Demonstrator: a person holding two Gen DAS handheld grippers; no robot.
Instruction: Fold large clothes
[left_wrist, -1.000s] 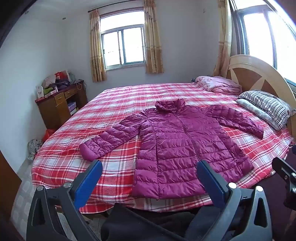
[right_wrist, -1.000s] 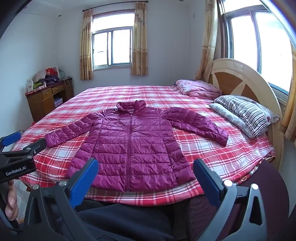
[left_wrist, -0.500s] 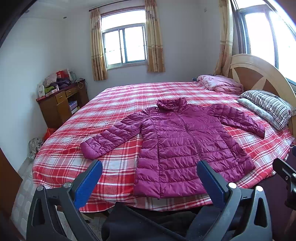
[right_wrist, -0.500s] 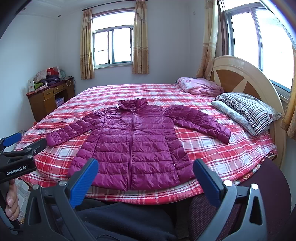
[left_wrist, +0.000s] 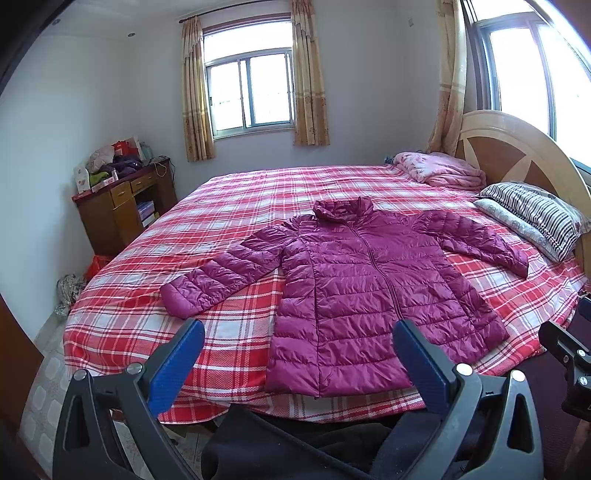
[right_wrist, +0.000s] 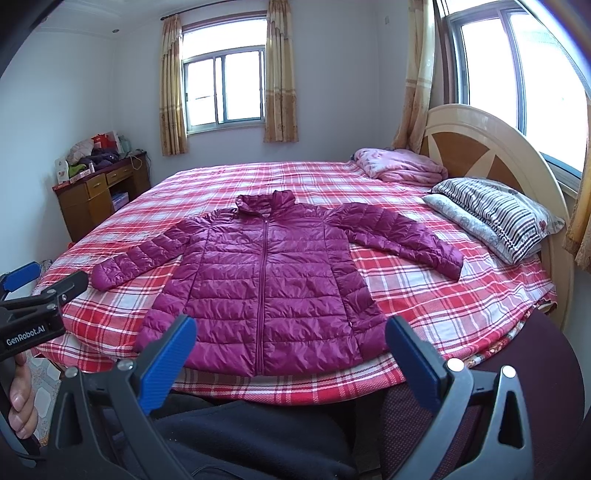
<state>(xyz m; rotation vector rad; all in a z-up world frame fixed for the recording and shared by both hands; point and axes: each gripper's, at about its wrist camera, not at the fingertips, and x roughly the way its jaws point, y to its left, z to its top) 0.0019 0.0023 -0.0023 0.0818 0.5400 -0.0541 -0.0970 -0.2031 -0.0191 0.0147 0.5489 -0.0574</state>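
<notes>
— Bedroom, daylight; what's on the bed (left_wrist: 236, 206)?

— My jacket (left_wrist: 369, 291), purple and quilted, lying flat near the bed's front edge, zipped, collar away from me, both sleeves spread out.

— Anything changed?

— Barely. Over the last second I've drifted in slightly, so the jacket sits a touch higher in view. No fold is started.

— And your tools?

— My left gripper (left_wrist: 299, 354) and right gripper (right_wrist: 291, 350) both hang wide, empty, short of the hem.
</notes>
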